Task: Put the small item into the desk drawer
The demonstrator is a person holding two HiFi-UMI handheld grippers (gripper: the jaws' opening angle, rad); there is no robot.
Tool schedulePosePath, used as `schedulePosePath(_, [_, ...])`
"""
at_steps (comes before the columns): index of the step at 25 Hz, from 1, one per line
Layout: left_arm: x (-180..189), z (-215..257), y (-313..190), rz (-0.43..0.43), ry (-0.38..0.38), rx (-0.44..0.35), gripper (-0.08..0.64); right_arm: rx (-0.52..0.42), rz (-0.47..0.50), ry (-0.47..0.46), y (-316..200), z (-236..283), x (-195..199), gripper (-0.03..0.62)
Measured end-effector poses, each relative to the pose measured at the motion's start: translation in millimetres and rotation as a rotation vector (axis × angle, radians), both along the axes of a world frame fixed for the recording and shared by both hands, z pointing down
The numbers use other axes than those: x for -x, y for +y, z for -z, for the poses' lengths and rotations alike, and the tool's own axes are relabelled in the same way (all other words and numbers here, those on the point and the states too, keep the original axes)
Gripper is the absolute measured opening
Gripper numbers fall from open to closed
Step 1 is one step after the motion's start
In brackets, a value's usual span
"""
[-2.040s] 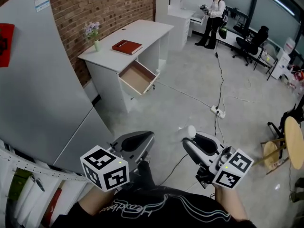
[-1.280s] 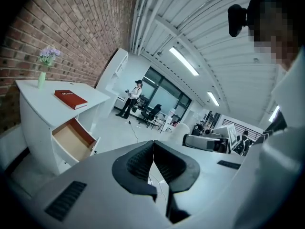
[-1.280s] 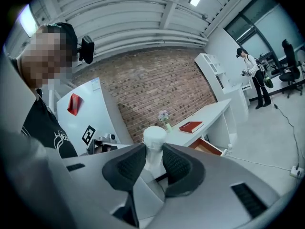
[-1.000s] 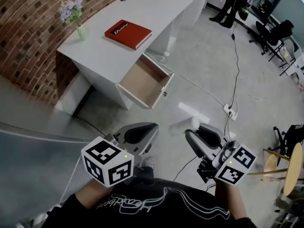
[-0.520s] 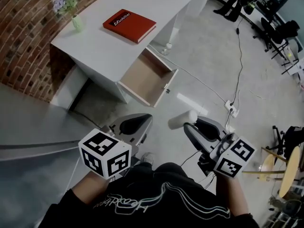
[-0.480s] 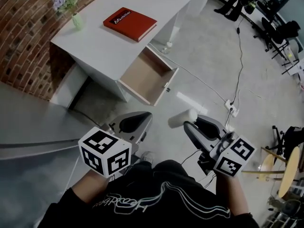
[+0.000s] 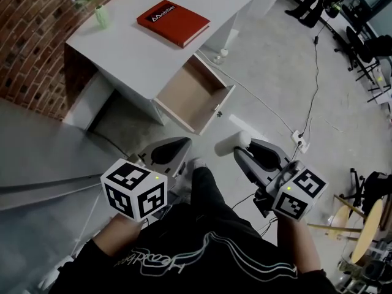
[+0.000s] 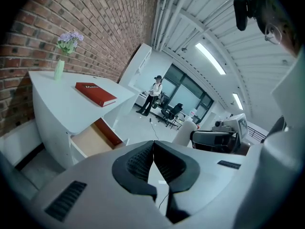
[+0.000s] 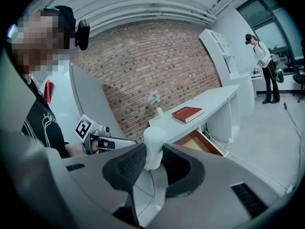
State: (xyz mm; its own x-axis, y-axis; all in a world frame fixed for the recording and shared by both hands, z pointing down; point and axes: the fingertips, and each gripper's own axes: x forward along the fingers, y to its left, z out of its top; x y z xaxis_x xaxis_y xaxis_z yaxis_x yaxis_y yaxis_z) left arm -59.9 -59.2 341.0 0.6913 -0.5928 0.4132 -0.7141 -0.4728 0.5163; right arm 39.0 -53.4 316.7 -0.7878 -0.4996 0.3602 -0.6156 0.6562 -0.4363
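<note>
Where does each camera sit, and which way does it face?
Head view: on the person's head, facing down at desk, open drawer, left gripper, right gripper, torso.
Left gripper view: on that gripper, along shut jaws toward the desk.
Right gripper view: on that gripper, along jaws clamping a white cylinder.
All share the red book.

Head view: high, steeply down. Gripper views: low, near-level. All three share desk [image 7: 122, 54], drawer [image 7: 193, 95].

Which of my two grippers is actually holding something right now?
The right gripper: its jaws are clamped on a small white cylinder. The left gripper has its jaws closed together with nothing between them.
</note>
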Motion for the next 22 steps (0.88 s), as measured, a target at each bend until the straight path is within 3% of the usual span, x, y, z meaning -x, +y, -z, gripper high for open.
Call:
schedulePosePath(6, [-5.2,-5.1,-41.1,0.047,-0.03,0.023,0.021,0.019,0.073,0.006,-54.4,-10.8,-0.9,0.12])
schedulePosePath(22, [-4.0,-62.9,-156.5,0.205,-0.067,0.111,0.021,0.034,0.369,0.167,-200.9,-98.7,29.6,0.12])
